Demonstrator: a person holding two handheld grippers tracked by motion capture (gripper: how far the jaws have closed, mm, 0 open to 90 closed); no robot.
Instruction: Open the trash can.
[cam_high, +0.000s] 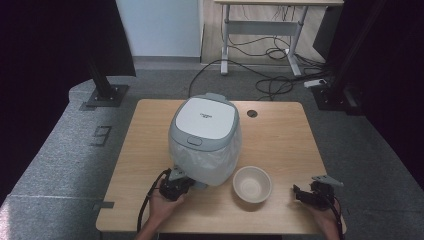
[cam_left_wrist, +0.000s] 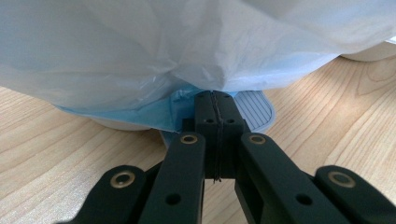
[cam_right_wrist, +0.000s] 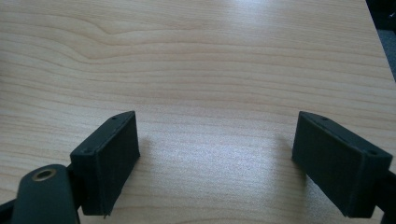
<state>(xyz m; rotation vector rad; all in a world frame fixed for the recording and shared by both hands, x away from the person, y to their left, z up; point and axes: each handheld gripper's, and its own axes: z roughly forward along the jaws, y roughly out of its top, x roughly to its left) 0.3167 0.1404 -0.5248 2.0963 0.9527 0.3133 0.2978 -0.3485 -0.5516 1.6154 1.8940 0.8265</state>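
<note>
On the tabletop stands our lidded bin. Our left claw, jaws pressed together, sits at its plastic liner by the pedal; whether it pinches film we cannot tell. Right claw waits agape. Next, we judge, press that pedal.

From my seat the table reads as pale wood with a smooth, matt grain. The bin at mid-frame has a glossy plastic lid, wrapped below in a thin, crinkled, translucent plastic bag. The bowl looks matt, papery. My gripper pads are matt black plastic.
</note>
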